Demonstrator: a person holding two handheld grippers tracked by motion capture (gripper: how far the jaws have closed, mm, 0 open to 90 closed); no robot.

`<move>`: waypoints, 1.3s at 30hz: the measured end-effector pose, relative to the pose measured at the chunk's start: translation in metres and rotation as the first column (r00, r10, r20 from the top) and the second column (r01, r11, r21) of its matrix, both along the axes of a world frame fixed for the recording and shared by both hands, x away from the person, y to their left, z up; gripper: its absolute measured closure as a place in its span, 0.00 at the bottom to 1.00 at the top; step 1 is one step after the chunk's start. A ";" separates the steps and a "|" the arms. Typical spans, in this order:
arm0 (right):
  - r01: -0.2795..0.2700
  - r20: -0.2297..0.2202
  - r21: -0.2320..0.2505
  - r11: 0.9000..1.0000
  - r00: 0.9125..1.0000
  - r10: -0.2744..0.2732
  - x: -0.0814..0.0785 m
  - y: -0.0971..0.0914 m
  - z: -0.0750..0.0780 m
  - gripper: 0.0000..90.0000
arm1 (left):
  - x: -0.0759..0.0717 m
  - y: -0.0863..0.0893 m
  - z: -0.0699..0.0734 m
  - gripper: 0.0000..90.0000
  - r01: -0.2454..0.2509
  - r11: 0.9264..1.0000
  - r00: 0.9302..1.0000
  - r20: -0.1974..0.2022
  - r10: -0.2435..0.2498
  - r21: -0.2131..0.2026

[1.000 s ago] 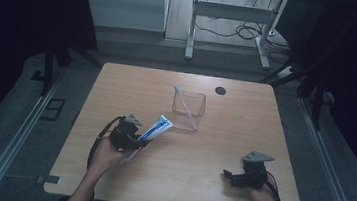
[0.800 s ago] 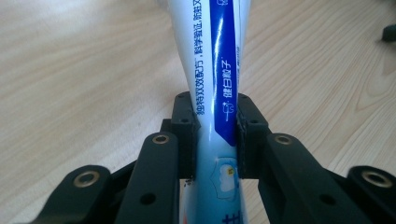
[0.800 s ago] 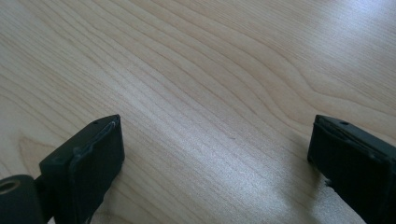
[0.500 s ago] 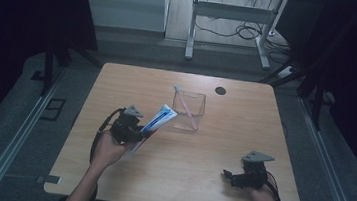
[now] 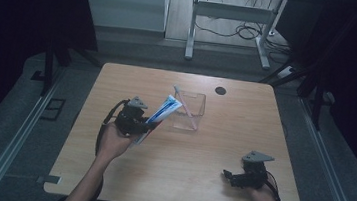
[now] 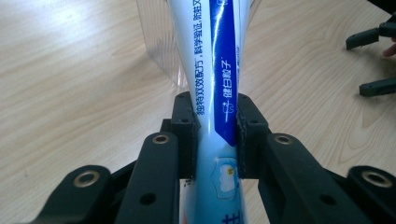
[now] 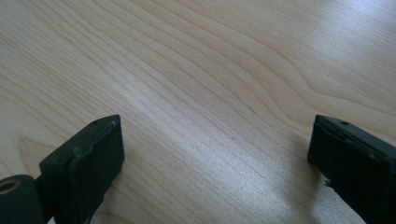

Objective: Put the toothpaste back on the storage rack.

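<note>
A white and blue toothpaste tube (image 5: pixel 164 111) (image 6: pixel 215 79) is clamped between the jaws of my left gripper (image 5: pixel 139 124) (image 6: pixel 215 135), lifted above the wooden table and tilted up toward a clear plastic box (image 5: pixel 189 111). A toothbrush (image 5: pixel 185 104) leans inside that box. The tube's far end reaches the box's near-left edge (image 6: pixel 161 56). My right gripper (image 5: pixel 231 177) (image 7: pixel 215 149) rests low on the table at the front right, jaws wide apart with bare wood between them. In the left gripper view the right gripper's black fingers (image 6: pixel 373 60) show far off at the right.
A small dark round disc (image 5: pixel 221 90) lies near the table's far edge (image 5: pixel 184 73). Beyond the table stand a white desk frame (image 5: pixel 226 30) and cables on the floor. Metal rails run along both sides of the table.
My left gripper has risen and moved toward the clear box, carrying the toothpaste tube, whose tip now reaches the box. The right gripper has stayed where it was.
</note>
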State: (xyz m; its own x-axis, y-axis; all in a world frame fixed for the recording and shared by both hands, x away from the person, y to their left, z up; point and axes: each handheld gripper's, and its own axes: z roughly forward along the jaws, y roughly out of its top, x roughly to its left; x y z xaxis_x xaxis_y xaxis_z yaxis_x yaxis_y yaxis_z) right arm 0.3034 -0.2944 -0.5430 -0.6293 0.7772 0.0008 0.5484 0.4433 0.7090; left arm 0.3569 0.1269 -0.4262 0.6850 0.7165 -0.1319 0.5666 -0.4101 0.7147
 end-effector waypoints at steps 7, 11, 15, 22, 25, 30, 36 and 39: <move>0.000 0.001 0.000 1.000 1.000 0.000 0.000 0.000 0.000 0.04 | 0.008 -0.007 0.009 0.82 0.003 1.000 1.000 0.019 -0.003 -0.007; -0.001 0.000 -0.001 1.000 1.000 0.001 0.000 0.000 0.000 0.04 | 0.013 -0.011 0.014 0.82 0.003 1.000 1.000 0.031 -0.002 -0.018; 0.000 -0.001 -0.001 1.000 1.000 0.000 0.000 0.000 0.000 0.04 | 0.018 -0.015 0.017 0.82 0.002 1.000 0.999 0.042 -0.001 -0.024; -0.001 -0.001 -0.001 1.000 1.000 0.001 0.000 0.000 0.000 0.04 | 0.024 -0.026 0.023 0.82 0.005 1.000 0.998 0.068 -0.004 -0.014; -0.001 -0.001 -0.001 1.000 1.000 0.001 0.000 0.000 0.000 0.04 | 0.028 -0.030 0.025 0.82 0.004 1.000 0.997 0.080 -0.003 -0.020; -0.001 -0.002 0.000 1.000 1.000 0.001 0.000 0.000 0.000 0.04 | 0.034 -0.036 0.029 0.82 0.003 1.000 0.996 0.093 0.000 -0.029; -0.001 -0.001 0.000 1.000 1.000 0.001 0.000 0.000 0.000 0.04 | 0.043 -0.044 0.032 0.82 0.000 0.999 0.994 0.111 0.004 -0.040; -0.001 -0.001 0.000 1.000 1.000 0.001 0.000 0.000 0.000 0.04 | 0.047 -0.048 0.034 0.82 0.001 0.999 0.993 0.118 0.004 -0.041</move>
